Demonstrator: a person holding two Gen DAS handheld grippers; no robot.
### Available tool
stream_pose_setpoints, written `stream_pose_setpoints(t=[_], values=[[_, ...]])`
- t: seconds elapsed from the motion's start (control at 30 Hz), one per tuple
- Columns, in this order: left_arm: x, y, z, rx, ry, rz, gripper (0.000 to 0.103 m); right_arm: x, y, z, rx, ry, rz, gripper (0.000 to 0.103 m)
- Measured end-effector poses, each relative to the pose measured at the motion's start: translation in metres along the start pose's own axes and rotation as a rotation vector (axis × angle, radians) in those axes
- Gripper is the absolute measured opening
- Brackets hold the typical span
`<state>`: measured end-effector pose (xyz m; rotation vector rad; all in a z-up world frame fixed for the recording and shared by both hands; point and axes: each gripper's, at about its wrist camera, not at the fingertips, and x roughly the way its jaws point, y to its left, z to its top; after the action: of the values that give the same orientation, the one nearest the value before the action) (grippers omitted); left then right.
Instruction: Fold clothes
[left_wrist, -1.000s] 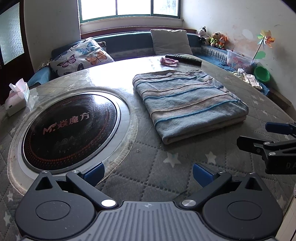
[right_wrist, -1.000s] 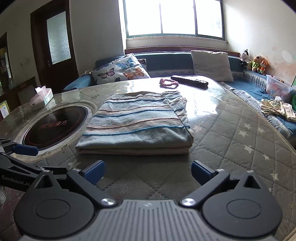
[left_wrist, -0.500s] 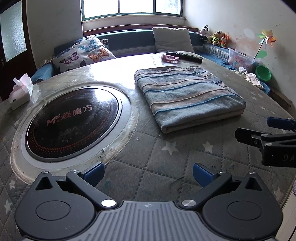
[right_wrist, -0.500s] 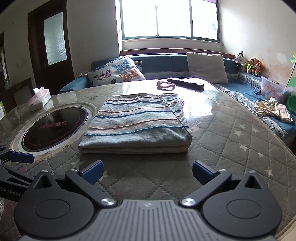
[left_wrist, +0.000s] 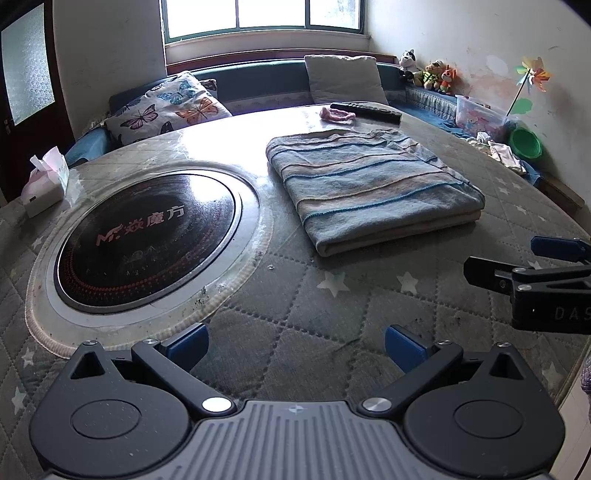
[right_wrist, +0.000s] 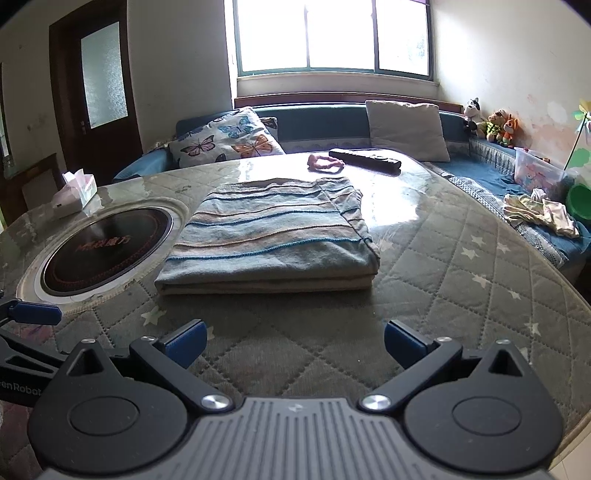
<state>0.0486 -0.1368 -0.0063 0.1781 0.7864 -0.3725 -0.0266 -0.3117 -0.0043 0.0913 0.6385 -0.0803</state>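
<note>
At the far left of the table (left_wrist: 280, 347), a tissue box (left_wrist: 43, 186) is seen with a tissue standing out of its top. To its right, a round black cooktop (left_wrist: 147, 240) is set flush into the quilted table cover. The left gripper (left_wrist: 295, 345) is held low over the near table edge, its jaws spread wide and nothing between them. The folded striped garment (left_wrist: 373, 188) is laid flat right of the cooktop, well apart from both grippers. Beyond it, a pink scrunchie (right_wrist: 325, 163) and a remote control (right_wrist: 364, 159) are placed near the far edge. The right gripper (right_wrist: 293, 341) is likewise fully spread and empty. At the far right, a clear plastic bin (right_wrist: 537, 171) is seen on the bench; its contents cannot be made out. A green bowl (left_wrist: 524, 143) is set beside it.
</note>
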Motion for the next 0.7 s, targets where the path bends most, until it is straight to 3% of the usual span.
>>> stream_pose_setpoints(t=[0.7], values=[[-0.0027,-0.0098,-0.0037,0.018,0.004,0.004,0.103,-0.0037,0.0017,-0.0061,0.005,0.005,0.002,0.103]])
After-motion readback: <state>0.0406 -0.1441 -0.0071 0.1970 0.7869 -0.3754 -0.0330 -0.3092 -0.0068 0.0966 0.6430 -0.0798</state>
